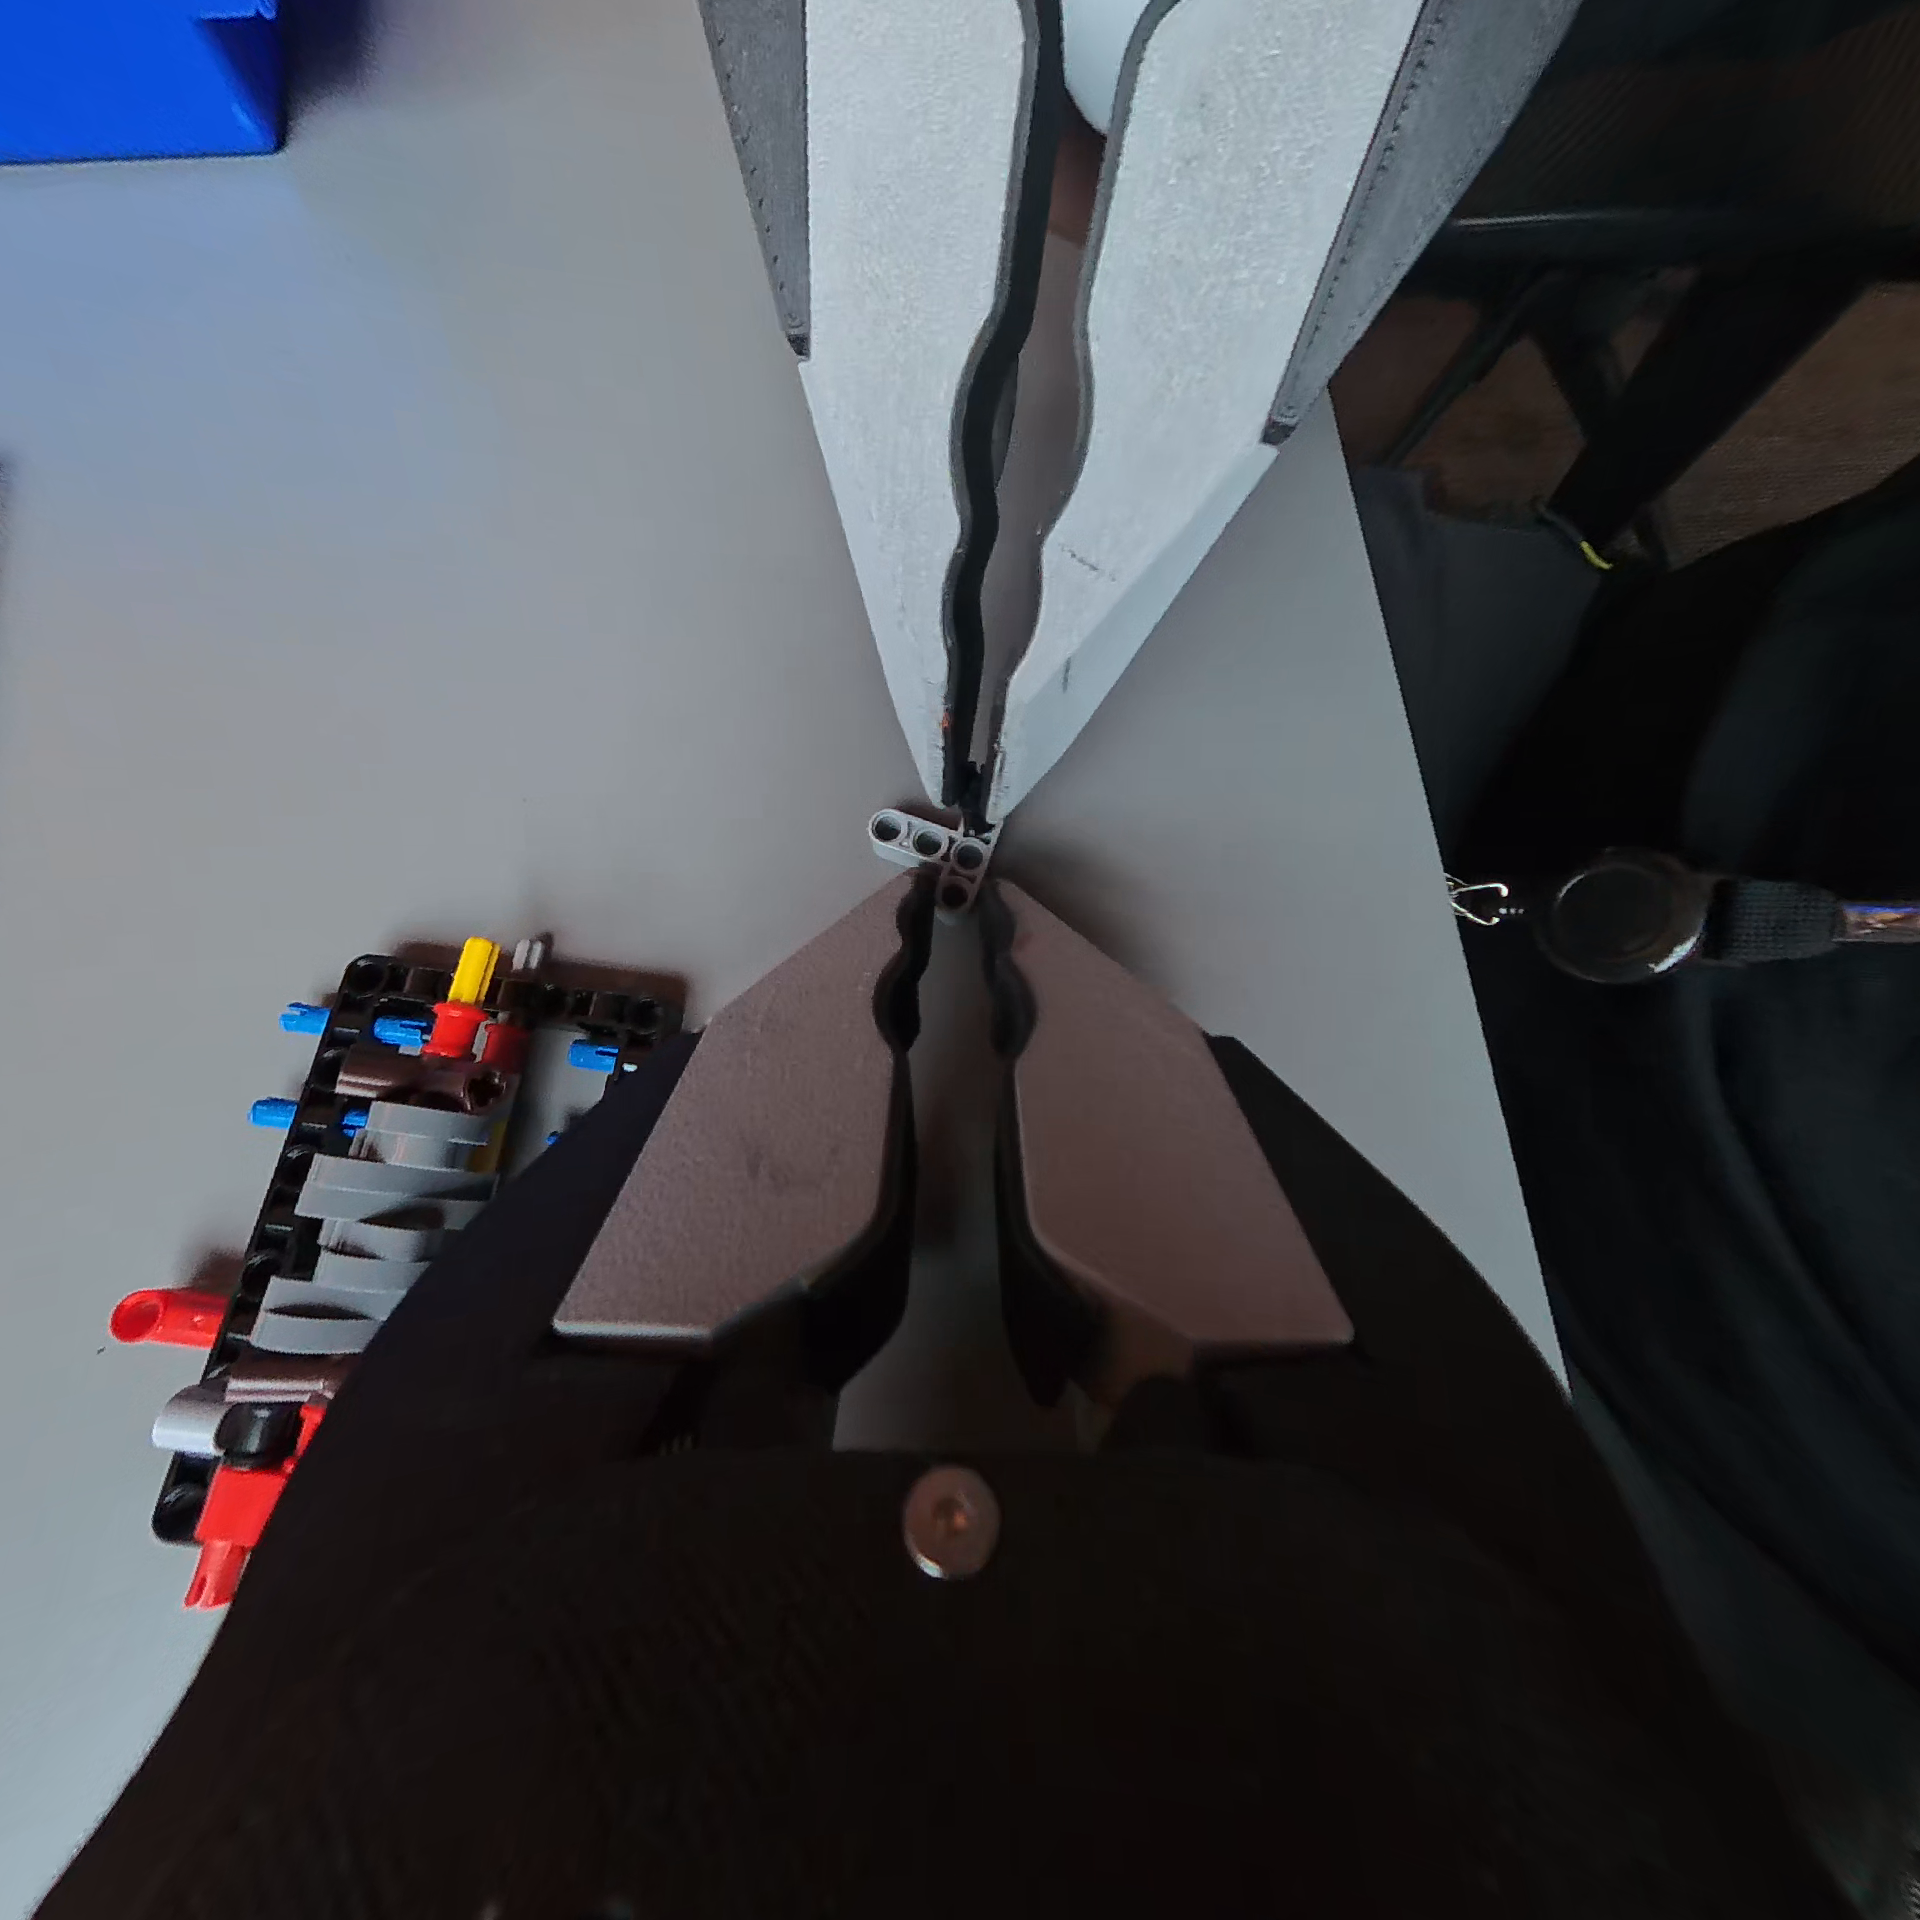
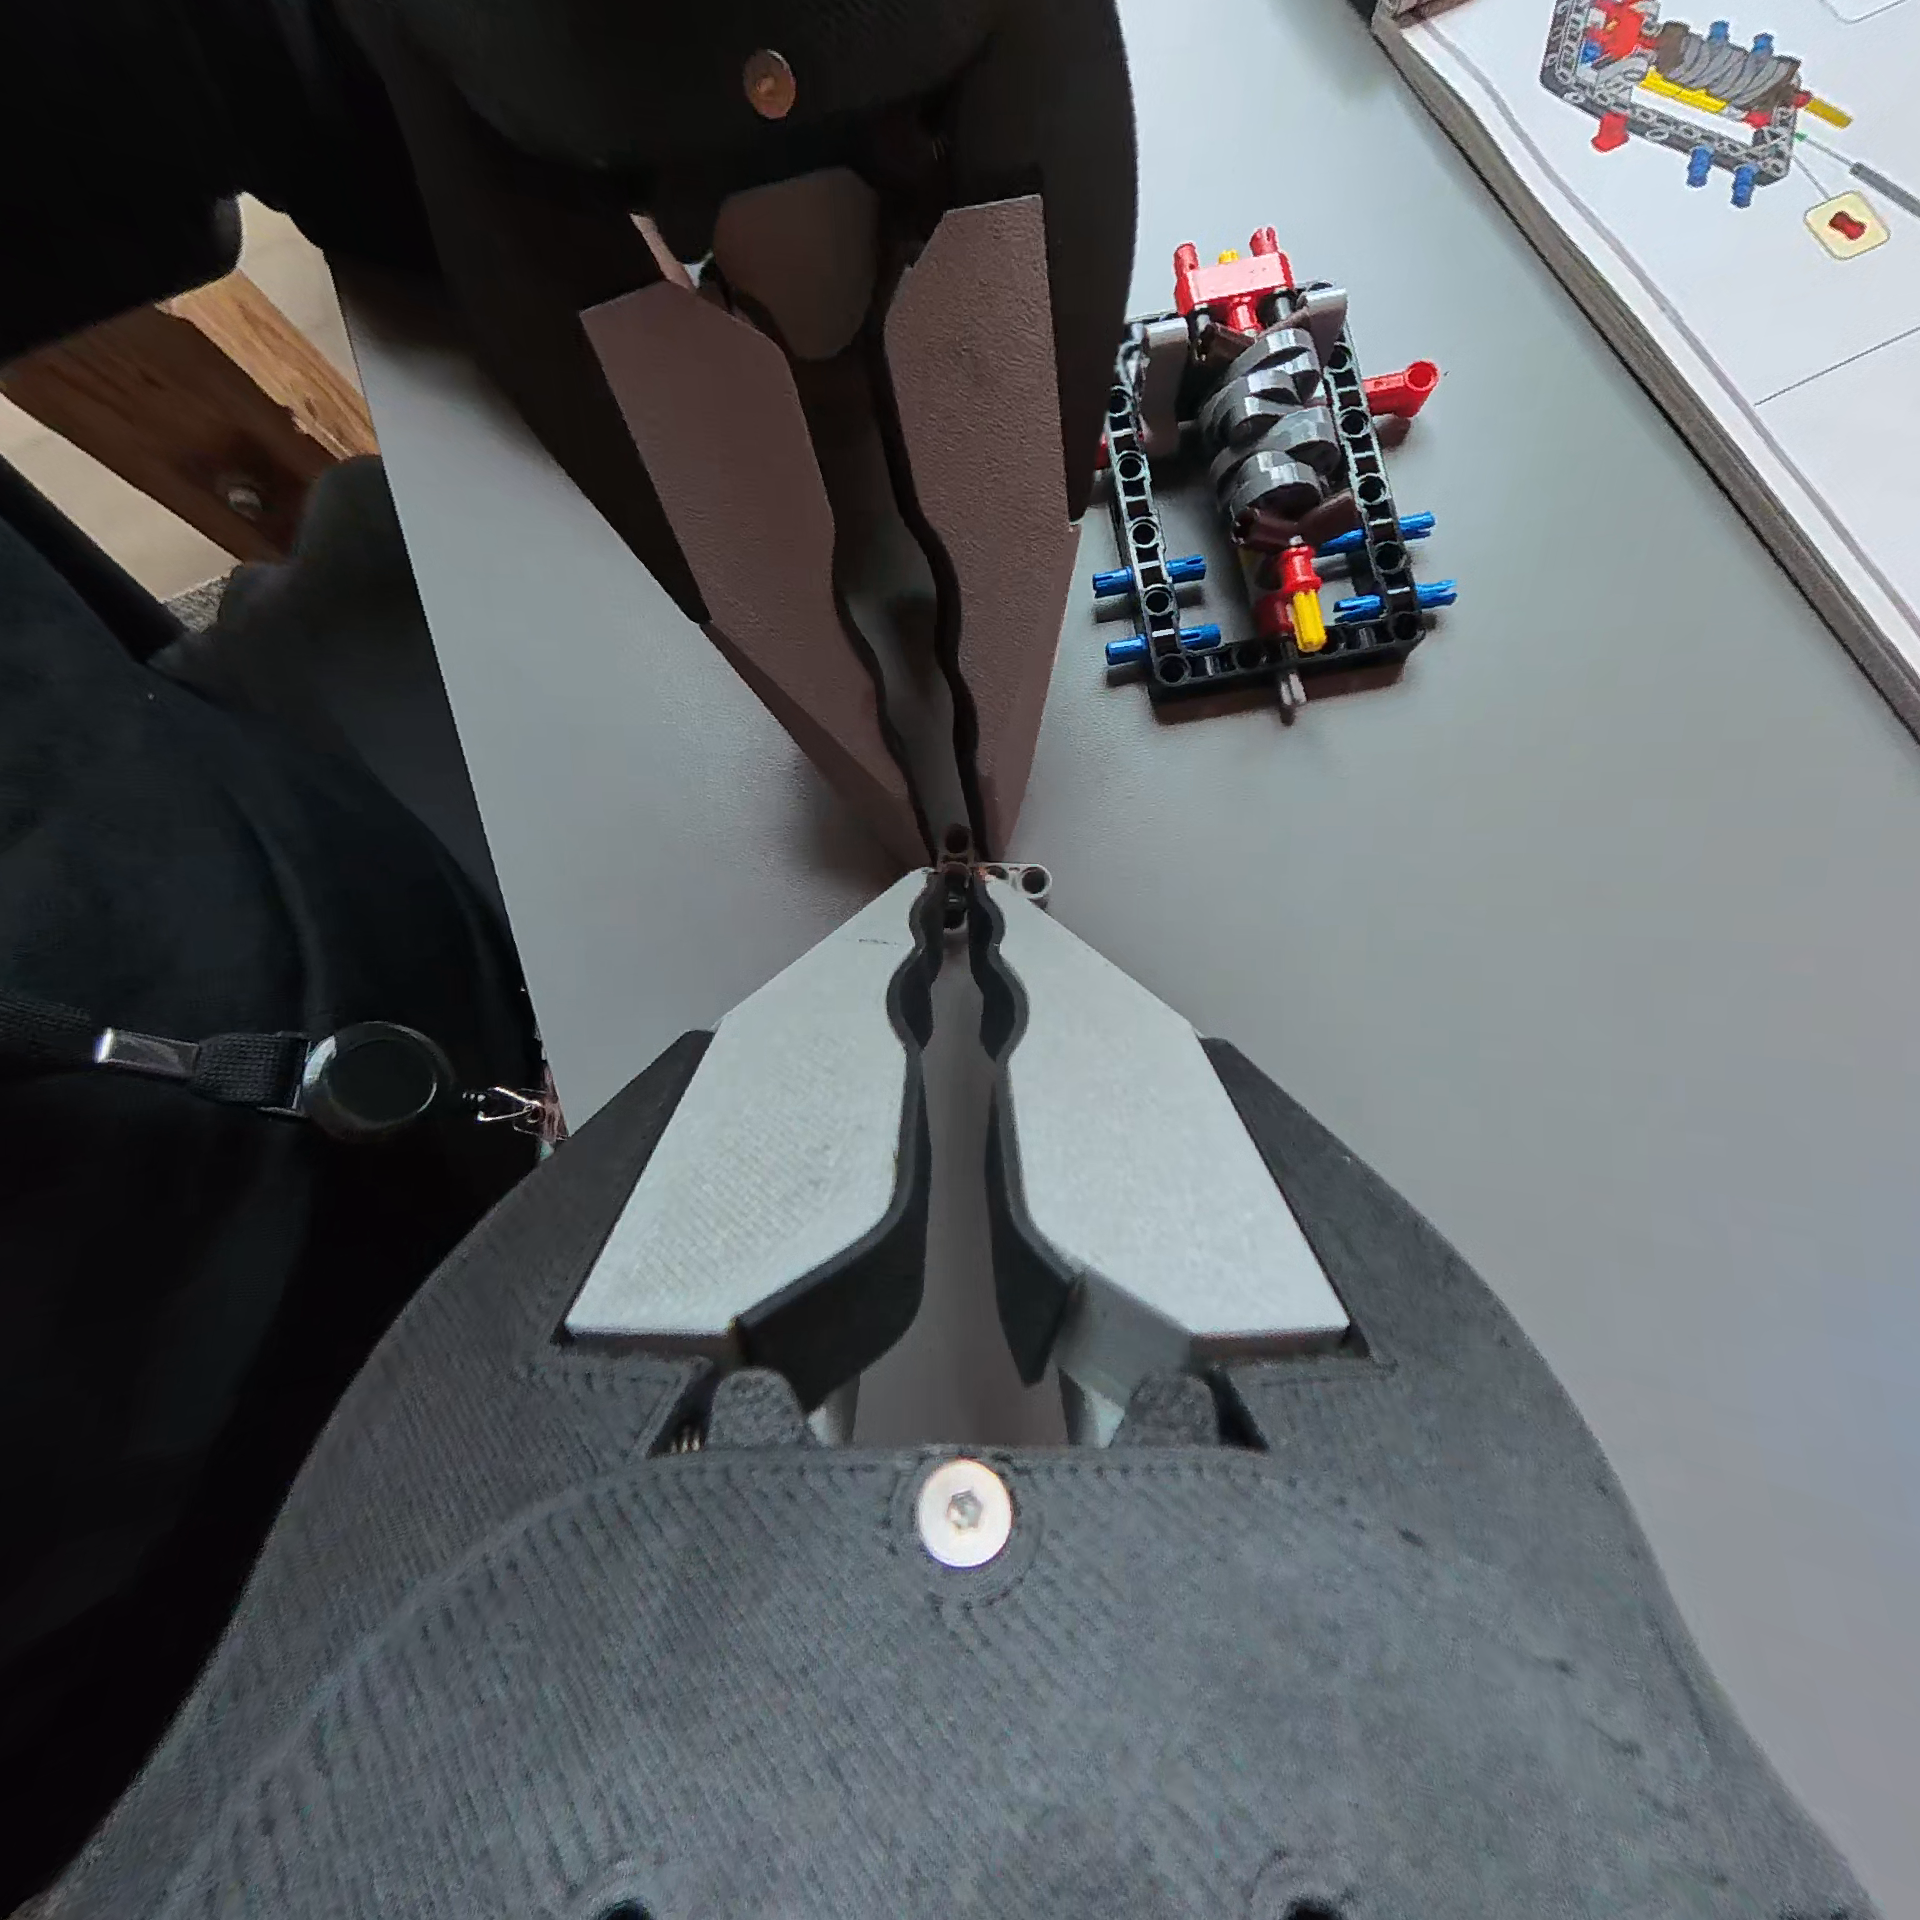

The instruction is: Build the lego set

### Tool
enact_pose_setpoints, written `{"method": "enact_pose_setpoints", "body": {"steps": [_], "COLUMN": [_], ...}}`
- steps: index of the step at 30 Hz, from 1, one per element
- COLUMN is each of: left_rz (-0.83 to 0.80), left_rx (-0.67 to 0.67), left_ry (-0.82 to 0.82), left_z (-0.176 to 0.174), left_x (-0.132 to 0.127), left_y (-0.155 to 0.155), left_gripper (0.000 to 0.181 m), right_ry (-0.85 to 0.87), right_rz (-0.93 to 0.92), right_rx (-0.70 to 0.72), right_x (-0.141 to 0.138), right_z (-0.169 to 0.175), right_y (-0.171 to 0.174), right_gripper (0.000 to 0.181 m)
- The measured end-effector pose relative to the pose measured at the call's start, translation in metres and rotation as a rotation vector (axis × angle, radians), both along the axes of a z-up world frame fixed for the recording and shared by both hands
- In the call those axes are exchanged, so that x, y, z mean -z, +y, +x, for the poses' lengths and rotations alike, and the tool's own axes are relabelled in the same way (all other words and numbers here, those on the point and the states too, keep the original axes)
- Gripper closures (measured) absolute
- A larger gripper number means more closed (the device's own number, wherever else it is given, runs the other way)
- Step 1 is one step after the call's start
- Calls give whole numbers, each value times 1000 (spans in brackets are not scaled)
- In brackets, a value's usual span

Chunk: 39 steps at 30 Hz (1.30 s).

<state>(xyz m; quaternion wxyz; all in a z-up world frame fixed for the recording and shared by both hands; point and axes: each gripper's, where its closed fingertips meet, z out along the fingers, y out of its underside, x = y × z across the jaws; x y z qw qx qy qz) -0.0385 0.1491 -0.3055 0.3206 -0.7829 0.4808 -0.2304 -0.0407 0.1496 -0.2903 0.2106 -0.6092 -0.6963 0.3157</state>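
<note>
Left wrist view: the left gripper [image 1: 958, 902], with brown fingers, is seen tip to tip with the right gripper [image 1: 971, 800], whose fingers are light grey. Between the two tips a small grey L-shaped beam [image 1: 925, 840] with round holes is held just above the grey surface [image 1: 468, 623]. The short leg of the beam is clamped between the left jaws; the corner end is pinched by the right jaws, which are drawn nearly together around it. The long leg is seen projecting sideways, free of both grippers.

The partly built lego frame [image 1: 343, 1195] is noted lying flat on the surface, beside the left gripper and apart from the beam. It is a black rectangular frame carrying grey curved pieces along its middle, blue pins on its sides, red parts and a yellow axle at one end. A blue box [image 1: 135, 78] is recorded at the far corner of the surface.

Right wrist view: the same grip is confirmed, with the beam [image 2: 1023, 879] mostly hidden behind the grey fingertips [image 2: 987, 914]. The frame [image 2: 1262, 488] is seen off to one side, and an open instruction booklet [image 2: 1704, 239] lies beyond it. A black badge reel [image 2: 364, 1075] on a strap hangs at the surface edge against dark clothing.
</note>
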Motion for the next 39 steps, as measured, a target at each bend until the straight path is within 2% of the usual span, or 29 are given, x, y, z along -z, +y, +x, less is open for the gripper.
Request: {"method": "enact_pose_setpoints", "body": {"steps": [11,26,32,37,39], "left_rz": [-2,-2,-11,-14,-8], "left_rx": [12,8,8,7,7], "left_ry": [0,1,-3,-5,-2], "left_z": [1,1,1,1,1], "left_x": [0,0,0,0,0], "left_y": [1,1,1,1,1], "left_gripper": [175,175,175,175,175], "right_ry": [-47,-69,-7,6,3], "right_rz": [118,112,202,370,371], "right_rx": [-67,-89,-128,-184,-186], "right_x": [1,2,3,3,3], "right_z": [2,3,3,4,5], "right_y": [1,1,1,0,0], "right_gripper": [180,180,180,180,180]}}
